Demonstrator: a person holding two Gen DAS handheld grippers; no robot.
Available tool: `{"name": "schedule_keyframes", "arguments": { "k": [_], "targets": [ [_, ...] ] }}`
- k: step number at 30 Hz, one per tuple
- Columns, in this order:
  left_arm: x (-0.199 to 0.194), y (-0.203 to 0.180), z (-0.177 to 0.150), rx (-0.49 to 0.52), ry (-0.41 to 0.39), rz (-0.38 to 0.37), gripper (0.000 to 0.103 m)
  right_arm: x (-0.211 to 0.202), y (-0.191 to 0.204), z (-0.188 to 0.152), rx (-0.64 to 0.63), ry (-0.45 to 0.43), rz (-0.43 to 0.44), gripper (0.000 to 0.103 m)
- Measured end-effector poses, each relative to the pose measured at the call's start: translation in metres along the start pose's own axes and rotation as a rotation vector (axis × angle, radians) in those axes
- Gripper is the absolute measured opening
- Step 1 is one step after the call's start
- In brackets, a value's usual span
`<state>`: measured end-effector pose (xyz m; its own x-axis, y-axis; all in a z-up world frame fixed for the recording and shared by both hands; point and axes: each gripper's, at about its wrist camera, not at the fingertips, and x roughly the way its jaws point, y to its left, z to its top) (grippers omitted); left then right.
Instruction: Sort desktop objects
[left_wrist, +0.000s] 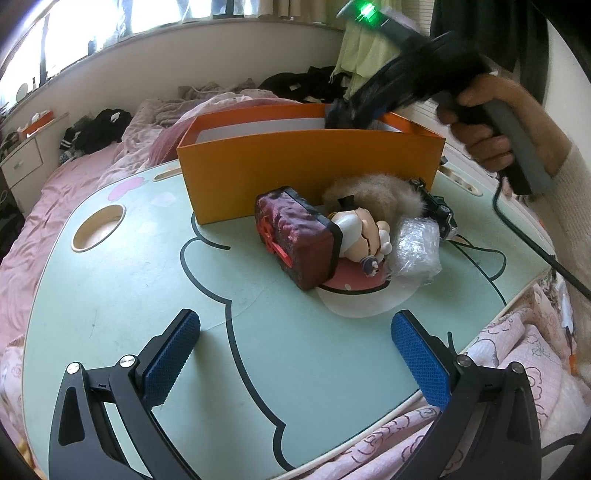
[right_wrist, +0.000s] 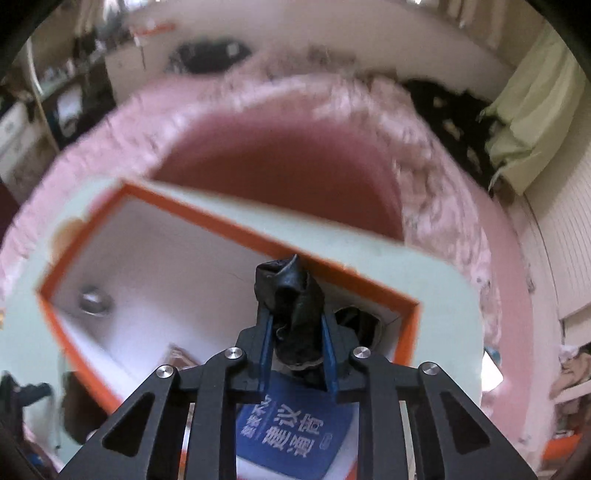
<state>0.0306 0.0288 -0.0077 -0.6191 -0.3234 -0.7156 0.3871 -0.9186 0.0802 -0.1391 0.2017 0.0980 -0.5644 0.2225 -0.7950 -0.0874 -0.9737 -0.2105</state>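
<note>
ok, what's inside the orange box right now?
In the orange box: a small silvery object and a blue printed packet. The right gripper and its black item cover the rest.

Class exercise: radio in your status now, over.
Right gripper shut on black crumpled item above orange box. Left gripper open, empty. Toy pile unsorted.

Daylight is let in through the window (left_wrist: 110, 26), blown out to white, so the table (left_wrist: 129, 266) is evenly lit with soft shadows — straight lines are bent hard at the fisheye edges, corners are blacked out — and the right wrist view is smeared by motion blur.
</note>
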Motion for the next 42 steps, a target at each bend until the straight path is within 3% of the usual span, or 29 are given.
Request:
{"name": "schedule_keyframes", "arguments": {
  "k": [5,8,11,15,17,19,23,25,26,27,30,35,37,39,42],
  "targets": [
    [0.0,0.0,0.0,-0.001,0.0,0.001,0.103,-0.093,-0.003,-0.02,0.064,-0.255,0.165,0.022],
    [0.0,0.0,0.0,-0.002,0.0,0.001,0.103,-0.132,-0.004,-0.046,0.084,-0.332,0.239,0.023],
    [0.0,0.0,0.0,-0.002,0.0,0.002,0.103,-0.139,-0.005,-0.074,0.084,-0.304,0.196,0.023],
    [0.0,0.001,0.0,-0.003,0.0,0.004,0.103,-0.108,-0.004,-0.115,0.099,-0.166,0.08,0.023],
    [0.0,0.001,-0.001,-0.004,0.0,0.003,0.103,-0.087,-0.002,-0.125,0.103,-0.133,0.107,0.023],
    [0.0,0.001,-0.001,-0.004,0.0,0.004,0.103,-0.072,0.004,-0.126,0.124,-0.123,0.132,0.024],
    [0.0,0.001,-0.001,-0.005,0.0,0.004,0.103,-0.069,0.016,-0.123,0.116,-0.205,0.132,0.029],
    [0.001,0.0,0.0,-0.005,0.0,0.005,0.103,-0.076,0.02,-0.127,0.118,-0.252,0.168,0.047],
    [0.0,0.001,-0.001,-0.005,0.0,0.004,0.103,-0.079,0.022,-0.132,0.116,-0.268,0.174,0.073],
    [0.0,0.001,-0.001,-0.006,0.0,0.005,0.103,-0.083,0.023,-0.138,0.111,-0.291,0.16,0.086],
    [0.0,0.002,-0.001,-0.007,0.0,0.006,0.103,-0.087,0.025,-0.156,0.082,-0.318,0.094,0.087],
    [0.0,0.002,-0.001,-0.008,0.001,0.007,0.103,-0.076,0.021,-0.19,0.113,-0.283,0.069,0.092],
    [0.0,0.002,-0.001,-0.009,0.001,0.008,0.103,-0.06,0.019,-0.193,0.134,-0.235,0.058,0.095],
    [0.0,0.002,-0.001,-0.008,0.0,0.01,0.103,-0.054,0.025,-0.194,0.11,-0.24,-0.023,0.103],
    [0.0,0.002,-0.003,-0.01,0.001,0.01,0.103,-0.053,0.026,-0.193,0.108,-0.254,-0.017,0.103]
  ]
}}
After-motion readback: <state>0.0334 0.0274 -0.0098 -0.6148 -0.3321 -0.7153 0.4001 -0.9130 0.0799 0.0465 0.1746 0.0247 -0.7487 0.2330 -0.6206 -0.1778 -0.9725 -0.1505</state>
